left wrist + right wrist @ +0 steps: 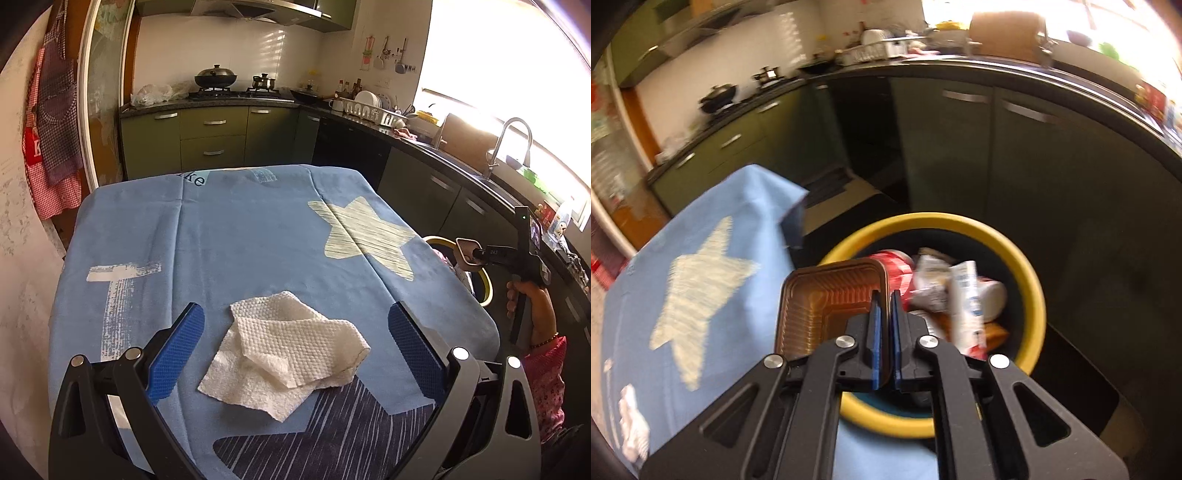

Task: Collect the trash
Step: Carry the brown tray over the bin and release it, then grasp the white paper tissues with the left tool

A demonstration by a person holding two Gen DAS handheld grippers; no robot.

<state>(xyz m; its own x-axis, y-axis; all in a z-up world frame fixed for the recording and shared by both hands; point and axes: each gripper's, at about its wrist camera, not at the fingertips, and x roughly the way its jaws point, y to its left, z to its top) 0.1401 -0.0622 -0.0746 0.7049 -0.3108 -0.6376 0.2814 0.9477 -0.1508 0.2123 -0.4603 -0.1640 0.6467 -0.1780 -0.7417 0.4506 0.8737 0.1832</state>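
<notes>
A crumpled white paper towel (284,350) lies on the blue tablecloth (240,236), between the wide-open blue fingers of my left gripper (295,350), which does not touch it. My right gripper (885,306) is shut on the rim of a brown plastic tray (820,306) and holds it over the edge of the yellow-rimmed trash bin (1030,291). The bin holds several wrappers and cartons. In the left wrist view the right gripper (466,253) holds the tray (466,248) beyond the table's right edge, above the bin rim (487,288). The paper towel also shows small in the right wrist view (633,424).
Green kitchen cabinets (214,136) and a dark countertop run behind and to the right of the table. A sink with a tall faucet (511,140) and a dish rack (369,109) stand on the right counter. The bin stands on the floor by the table's right side.
</notes>
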